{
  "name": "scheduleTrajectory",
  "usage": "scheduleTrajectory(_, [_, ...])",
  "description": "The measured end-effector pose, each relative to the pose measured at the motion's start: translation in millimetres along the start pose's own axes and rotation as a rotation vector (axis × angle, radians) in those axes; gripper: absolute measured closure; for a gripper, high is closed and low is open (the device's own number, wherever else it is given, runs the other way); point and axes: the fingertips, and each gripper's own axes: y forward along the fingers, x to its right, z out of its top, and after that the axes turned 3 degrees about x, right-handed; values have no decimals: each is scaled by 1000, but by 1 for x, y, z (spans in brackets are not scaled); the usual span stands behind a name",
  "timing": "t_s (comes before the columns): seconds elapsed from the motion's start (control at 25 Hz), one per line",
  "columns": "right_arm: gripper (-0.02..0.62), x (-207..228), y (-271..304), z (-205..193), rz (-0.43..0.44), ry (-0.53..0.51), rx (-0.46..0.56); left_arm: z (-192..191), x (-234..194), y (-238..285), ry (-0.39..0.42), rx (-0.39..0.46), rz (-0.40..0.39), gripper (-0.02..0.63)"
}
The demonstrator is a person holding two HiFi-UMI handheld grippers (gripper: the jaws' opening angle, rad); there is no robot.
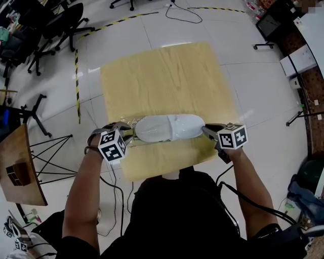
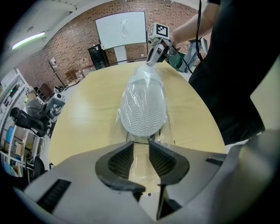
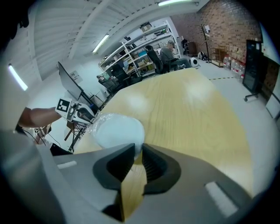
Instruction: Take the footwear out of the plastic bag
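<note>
A white shoe [image 1: 167, 127] lies crosswise in a clear plastic bag [image 1: 140, 132] near the front edge of the pale wooden table [image 1: 162, 76]. Its zigzag sole [image 2: 143, 109] faces the left gripper view. My left gripper [image 1: 132, 132] is at the bag's left end. Its jaws [image 2: 141, 146] stand apart, with loose clear film lying in the gap. My right gripper [image 1: 205, 130] is at the bag's right end, and its tips [image 3: 138, 151] are pinched together on the plastic by the shoe's end [image 3: 118, 131]. Each gripper shows in the other's view: the right one [image 2: 153, 57] and the left one [image 3: 87, 116].
Black office chairs [image 1: 55, 25] and a black-and-yellow floor tape line [image 1: 77, 76] lie to the far left. A small wooden stand [image 1: 20, 167] is close at my left. Cables run over the floor [image 1: 182, 15]. Behind the shoe the tabletop is bare wood.
</note>
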Motion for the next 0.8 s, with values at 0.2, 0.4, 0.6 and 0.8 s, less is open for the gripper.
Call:
scheduleTrajectory(0.2, [540,9,-8,0,-18,10,11,-11,-5,-2,30,-45,16,492])
scheduleTrajectory(0.4, [540,18,-16,-2,-38,21,14,-20,-9,-3,39,-76,27,499])
scheduleTrajectory(0.6, [541,27,-26,-6,-53,23,10,-27,-14,-4,49,-105,39,506])
scheduleTrajectory(0.8, [541,37,-35,-12,-69,27,0,-31,-18,-6,62,-124,45,511])
